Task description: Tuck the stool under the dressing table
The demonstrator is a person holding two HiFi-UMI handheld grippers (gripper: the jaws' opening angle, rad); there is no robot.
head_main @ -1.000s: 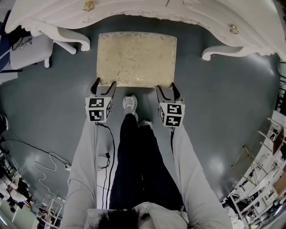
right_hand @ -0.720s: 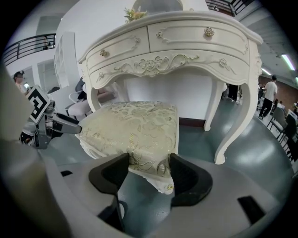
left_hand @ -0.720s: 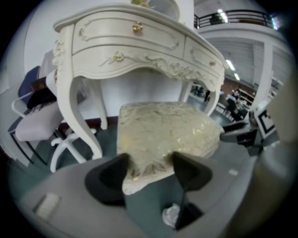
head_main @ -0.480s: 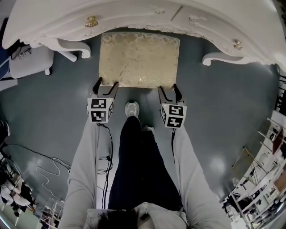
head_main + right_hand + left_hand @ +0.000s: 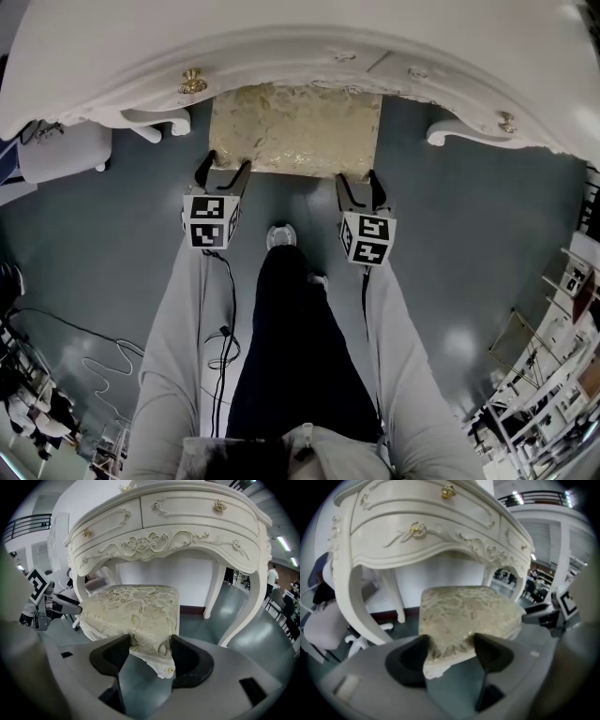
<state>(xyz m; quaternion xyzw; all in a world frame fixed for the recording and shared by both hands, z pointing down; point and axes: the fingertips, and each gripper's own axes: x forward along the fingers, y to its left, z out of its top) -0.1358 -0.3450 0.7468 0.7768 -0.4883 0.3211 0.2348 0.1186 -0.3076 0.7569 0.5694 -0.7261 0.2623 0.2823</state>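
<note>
The stool [image 5: 295, 127] sits half under the dressing table [image 5: 281, 47], its near corners clamped by the left tongs [image 5: 222, 170] and right tongs [image 5: 358, 183]. Pushed unevenly, it could be knocked against a leg.

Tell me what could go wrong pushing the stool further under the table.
The left hand-held gripper and right hand-held gripper each pinch only a near corner of the stool; either could slip off.
Uneven pushing could skew the stool into a curved table leg.
The table already overhangs the stool, so the grippers may bump its front edge.
</note>
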